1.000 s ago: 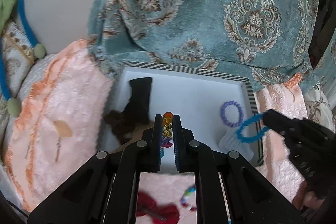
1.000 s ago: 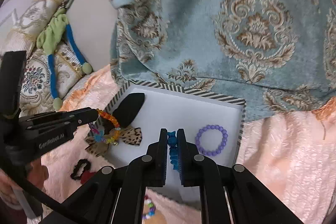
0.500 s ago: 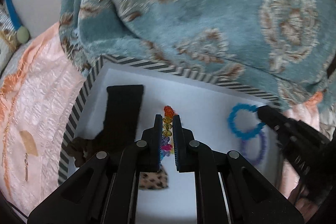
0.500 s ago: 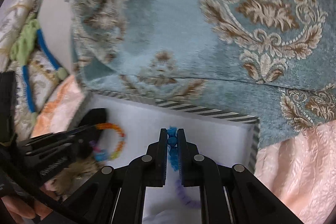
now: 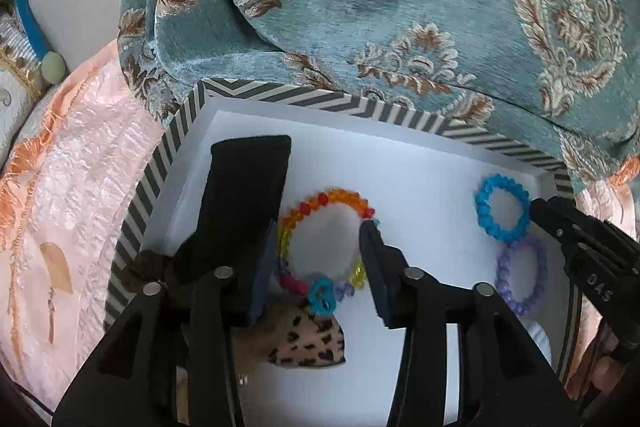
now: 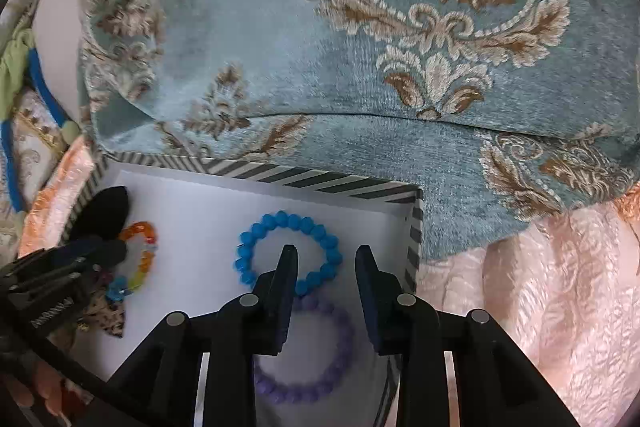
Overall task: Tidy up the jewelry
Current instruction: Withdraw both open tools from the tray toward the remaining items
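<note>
A white box with a striped rim [image 5: 320, 103] [image 6: 312, 179] holds the jewelry. My left gripper [image 5: 320, 235] is open over a rainbow bead bracelet [image 5: 320, 203] that lies on the box floor between its fingers. My right gripper [image 6: 326, 255] is open over a blue bead bracelet [image 6: 280, 223] lying flat; the same bracelet shows in the left wrist view [image 5: 502, 207]. A purple bead bracelet [image 6: 320, 379] [image 5: 520, 279] lies just nearer, overlapping it. The rainbow bracelet shows at left in the right wrist view [image 6: 140, 255].
A black hair band [image 5: 244, 195] and a leopard-print bow [image 5: 308, 339] lie in the box's left part. A teal patterned cushion [image 5: 400, 7] rises behind the box. Peach bedding [image 5: 72, 207] [image 6: 540, 287] surrounds it.
Both grippers moved forward over the box and opened. The rainbow bracelet and the blue bracelet were let go and now lie on the box floor.
</note>
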`<control>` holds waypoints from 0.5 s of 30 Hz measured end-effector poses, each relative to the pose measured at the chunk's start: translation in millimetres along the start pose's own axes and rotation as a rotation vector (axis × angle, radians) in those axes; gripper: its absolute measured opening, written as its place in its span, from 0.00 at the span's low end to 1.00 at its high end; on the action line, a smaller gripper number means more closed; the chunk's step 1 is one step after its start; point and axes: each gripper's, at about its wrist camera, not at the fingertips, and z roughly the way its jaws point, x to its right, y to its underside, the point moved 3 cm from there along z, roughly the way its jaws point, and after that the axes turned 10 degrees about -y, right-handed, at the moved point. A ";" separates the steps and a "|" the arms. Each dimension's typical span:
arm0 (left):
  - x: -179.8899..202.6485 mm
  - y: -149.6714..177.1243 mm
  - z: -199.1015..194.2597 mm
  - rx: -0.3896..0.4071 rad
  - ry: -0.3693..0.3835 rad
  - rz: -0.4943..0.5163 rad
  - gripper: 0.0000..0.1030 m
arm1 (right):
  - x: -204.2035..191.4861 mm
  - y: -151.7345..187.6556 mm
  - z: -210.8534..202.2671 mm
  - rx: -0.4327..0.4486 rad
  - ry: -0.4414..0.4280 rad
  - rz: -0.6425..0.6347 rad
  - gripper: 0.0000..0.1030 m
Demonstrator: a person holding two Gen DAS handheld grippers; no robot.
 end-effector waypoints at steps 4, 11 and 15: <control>-0.7 14.1 -23.1 0.033 -0.008 0.013 0.49 | -6.5 8.2 -22.1 0.018 -0.022 0.004 0.35; -15.8 37.3 -50.0 0.060 -0.046 0.011 0.49 | -30.7 31.5 -53.0 0.038 -0.036 -0.030 0.42; -22.5 49.4 -66.5 0.082 -0.064 0.015 0.49 | -37.8 45.1 -63.7 0.028 -0.040 -0.026 0.42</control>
